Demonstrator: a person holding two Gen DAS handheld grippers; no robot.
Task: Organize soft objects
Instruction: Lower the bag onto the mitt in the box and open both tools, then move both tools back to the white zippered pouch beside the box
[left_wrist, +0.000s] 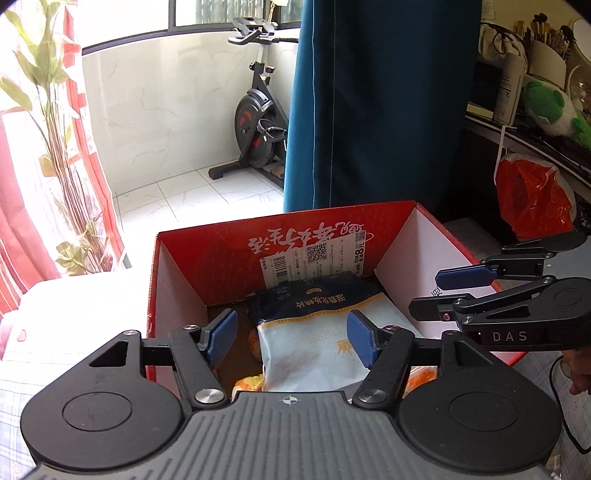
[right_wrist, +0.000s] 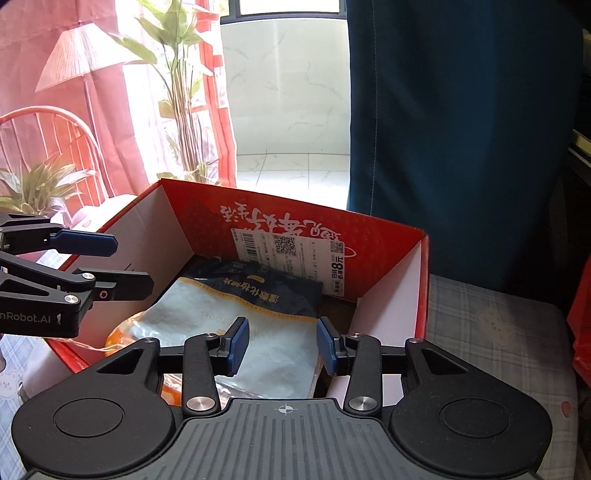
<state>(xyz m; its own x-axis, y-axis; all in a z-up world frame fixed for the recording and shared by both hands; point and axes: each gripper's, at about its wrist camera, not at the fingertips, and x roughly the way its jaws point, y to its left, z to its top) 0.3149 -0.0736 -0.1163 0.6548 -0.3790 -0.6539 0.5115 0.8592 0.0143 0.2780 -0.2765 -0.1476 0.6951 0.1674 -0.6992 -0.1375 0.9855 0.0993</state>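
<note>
The cotton-pad pouch (left_wrist: 317, 332) lies in the red box (left_wrist: 173, 280) below both grippers' empty, parted jaws, so this item looks stowed.

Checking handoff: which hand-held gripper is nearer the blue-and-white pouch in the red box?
About equal, no clear winner. Left hand-held gripper and right hand-held gripper both hover open just above the blue-and-white pouch inside the red box, neither touching it.
</note>
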